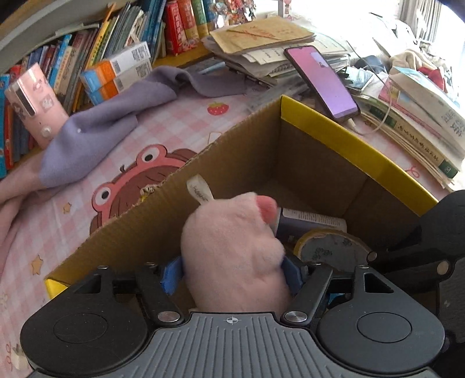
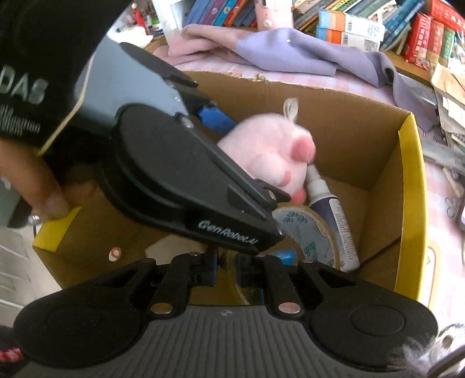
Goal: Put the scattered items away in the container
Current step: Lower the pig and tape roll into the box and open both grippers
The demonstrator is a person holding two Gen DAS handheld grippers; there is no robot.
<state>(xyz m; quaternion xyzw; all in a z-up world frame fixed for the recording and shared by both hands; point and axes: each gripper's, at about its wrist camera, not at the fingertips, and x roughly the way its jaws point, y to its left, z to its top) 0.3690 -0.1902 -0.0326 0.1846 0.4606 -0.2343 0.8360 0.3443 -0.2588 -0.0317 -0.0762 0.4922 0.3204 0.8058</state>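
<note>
The right gripper (image 2: 226,266) points down into an open cardboard box (image 2: 375,186) with yellow-faced flaps, its blue pads drawn close on the edge of a roll of tape (image 2: 308,235) that stands tilted in the box. Just beside the roll lies a white and dark bottle (image 2: 334,215), its cap near the pink plush toy (image 2: 267,151). The left gripper (image 2: 247,151) crosses the view from the upper left, a hand (image 2: 32,180) behind it, and the plush toy sits between its blue fingers (image 2: 215,116) above the box floor. Beyond the box a purple cloth (image 2: 305,55) lies on a pink checked desk (image 2: 444,180), with books (image 2: 407,26) stacked behind.
</note>
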